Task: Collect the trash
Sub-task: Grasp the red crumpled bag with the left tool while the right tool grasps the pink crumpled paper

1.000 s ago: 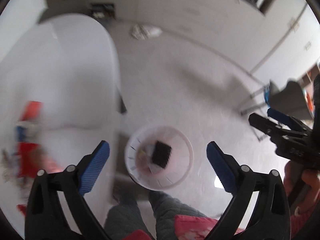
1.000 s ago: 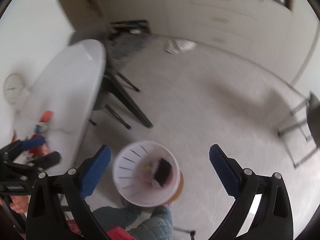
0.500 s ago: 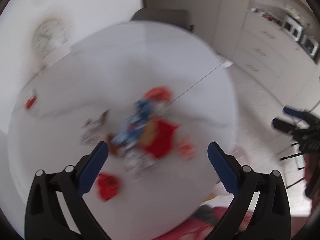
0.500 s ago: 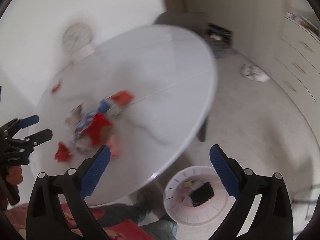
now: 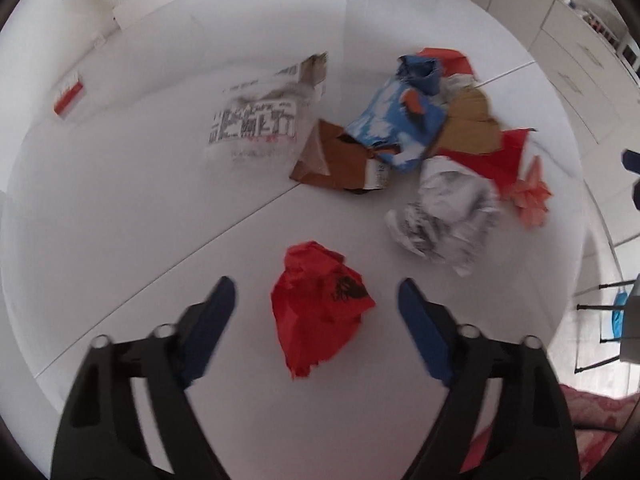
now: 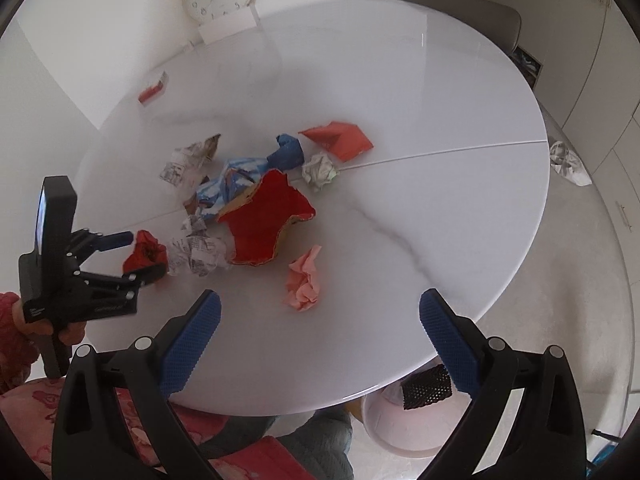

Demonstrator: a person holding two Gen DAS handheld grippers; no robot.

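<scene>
We hold the left gripper (image 5: 316, 300) spread wide around a crumpled red wrapper (image 5: 320, 312) on the white table (image 6: 420, 152), not touching it. Crumpled newspaper (image 5: 448, 216) lies just right. Our right gripper (image 6: 318, 316) gapes empty near pink paper (image 6: 304, 280).

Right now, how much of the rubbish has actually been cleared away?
Little so far: the bin on the floor holds a few scraps. In hand: the left hand-held gripper, open, brackets a crumpled red wrapper. Left on the table: newspaper wads, a blue bag, red card, pink tissue. The right hand-held gripper is open, empty.
</scene>
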